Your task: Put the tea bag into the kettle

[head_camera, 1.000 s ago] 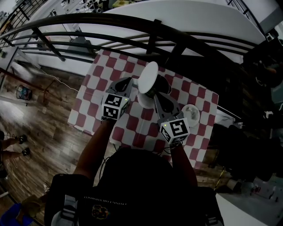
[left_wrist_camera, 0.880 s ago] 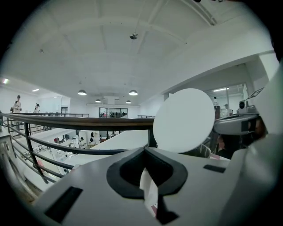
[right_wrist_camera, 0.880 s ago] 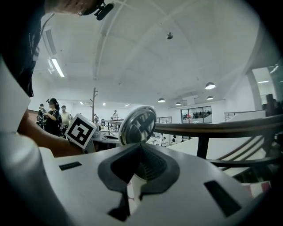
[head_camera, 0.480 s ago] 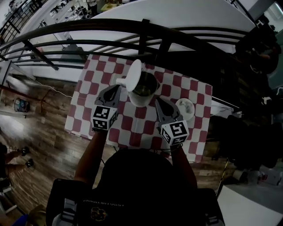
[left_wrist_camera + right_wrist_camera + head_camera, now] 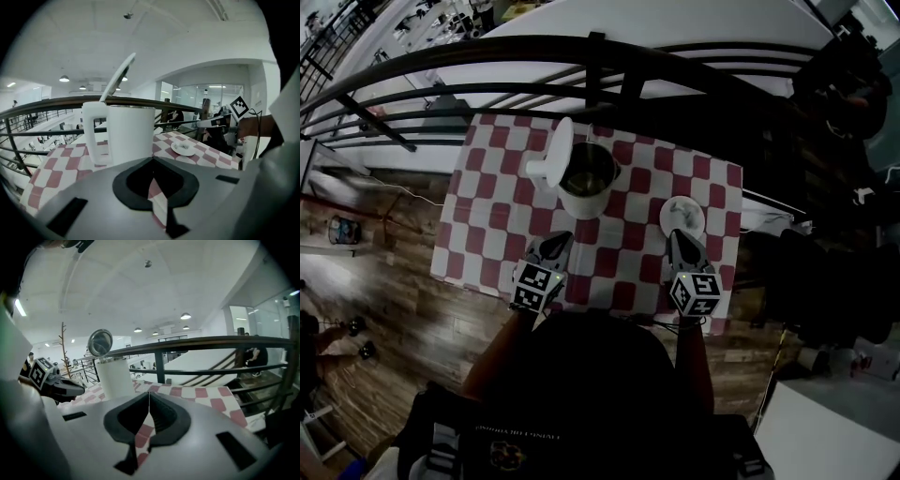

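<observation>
Holding nothing, left gripper (image 5: 559, 238) and right gripper (image 5: 677, 234) sit short of the white kettle (image 5: 584, 178), jaws pressed together. The kettle's lid (image 5: 553, 153) is raised. A saucer (image 5: 682, 217) lies right of the kettle. Tea bag not discernible.

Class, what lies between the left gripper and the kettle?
Nothing but bare checked cloth. The head view shows an empty stretch between the left gripper and the kettle, and the left gripper view agrees.

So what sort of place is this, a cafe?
Probably an office mezzanine, not a cafe: a checkered table stands against a black railing overlooking a lower floor, with glass-walled rooms nearby.
</observation>
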`<control>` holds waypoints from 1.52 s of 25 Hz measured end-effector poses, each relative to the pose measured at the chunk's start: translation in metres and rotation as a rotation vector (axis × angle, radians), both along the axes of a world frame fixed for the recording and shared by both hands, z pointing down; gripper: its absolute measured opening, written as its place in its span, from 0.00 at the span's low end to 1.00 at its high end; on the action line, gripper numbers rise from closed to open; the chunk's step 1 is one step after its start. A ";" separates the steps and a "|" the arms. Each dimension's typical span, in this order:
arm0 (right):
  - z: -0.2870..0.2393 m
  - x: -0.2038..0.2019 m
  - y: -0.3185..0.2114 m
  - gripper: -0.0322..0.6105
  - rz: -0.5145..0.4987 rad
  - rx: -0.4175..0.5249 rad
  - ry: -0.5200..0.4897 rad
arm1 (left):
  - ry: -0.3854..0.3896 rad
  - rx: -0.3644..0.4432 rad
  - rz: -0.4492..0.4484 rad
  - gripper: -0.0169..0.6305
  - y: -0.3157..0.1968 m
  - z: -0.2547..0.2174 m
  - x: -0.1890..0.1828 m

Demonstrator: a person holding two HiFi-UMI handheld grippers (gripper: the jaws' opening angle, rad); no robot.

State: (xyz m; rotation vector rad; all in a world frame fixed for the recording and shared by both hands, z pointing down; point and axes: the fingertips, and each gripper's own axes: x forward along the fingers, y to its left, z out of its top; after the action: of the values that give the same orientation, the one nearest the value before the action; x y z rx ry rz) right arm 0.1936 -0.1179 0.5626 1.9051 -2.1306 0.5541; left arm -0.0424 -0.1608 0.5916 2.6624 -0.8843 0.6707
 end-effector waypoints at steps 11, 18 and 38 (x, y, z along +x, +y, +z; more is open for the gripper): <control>0.052 0.066 0.043 0.07 0.101 -0.159 0.051 | 0.003 -0.112 0.014 0.03 0.029 0.025 0.014; 0.067 0.081 0.043 0.07 0.070 -0.176 0.153 | 0.084 -0.249 -0.102 0.03 0.032 0.065 0.010; 0.130 0.107 0.007 0.14 0.005 -0.257 0.259 | -0.138 -0.167 0.299 0.03 0.017 0.102 0.125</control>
State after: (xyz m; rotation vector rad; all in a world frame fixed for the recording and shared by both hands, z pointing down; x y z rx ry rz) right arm 0.3004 -0.1113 0.6929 1.7368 -1.8001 0.5216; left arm 0.0831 -0.1440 0.6932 2.6436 -0.4380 0.9601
